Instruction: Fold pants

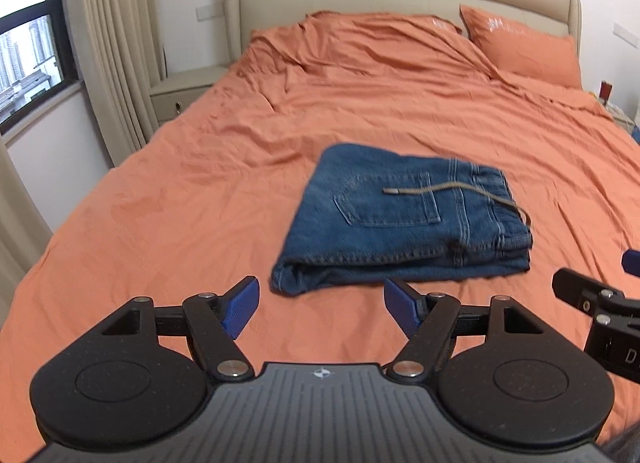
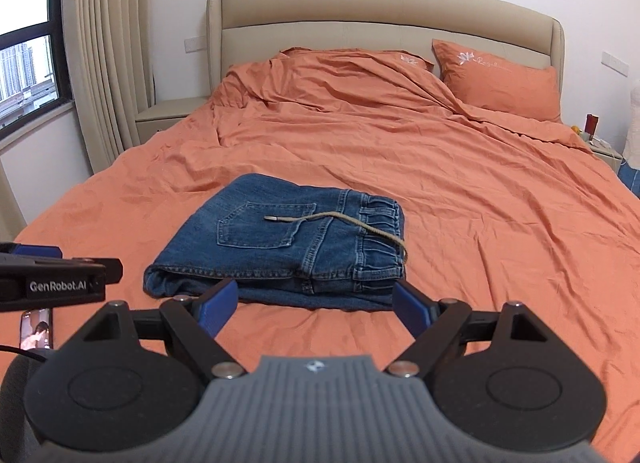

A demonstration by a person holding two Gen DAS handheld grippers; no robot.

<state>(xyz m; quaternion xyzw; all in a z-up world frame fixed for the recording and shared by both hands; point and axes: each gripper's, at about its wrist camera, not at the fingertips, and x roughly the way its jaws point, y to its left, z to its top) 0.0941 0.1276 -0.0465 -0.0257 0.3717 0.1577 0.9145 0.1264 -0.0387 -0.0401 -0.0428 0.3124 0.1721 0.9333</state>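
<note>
Both the left gripper point(image 1: 321, 305) and the right gripper point(image 2: 316, 305) stand wide open, holding nothing, just before the folded pants point(image 2: 280, 251); free orange bedsheet point(image 2: 500, 231) lies around.

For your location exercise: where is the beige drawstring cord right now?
In both wrist views the beige drawstring cord lies on top of the folded blue denim pants, trailing from the waistband across the back pocket.

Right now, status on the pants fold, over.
Left gripper, right gripper: jaws open, empty. Jeans folded on bed, drawstring loose on top. Nothing in the way.
</note>
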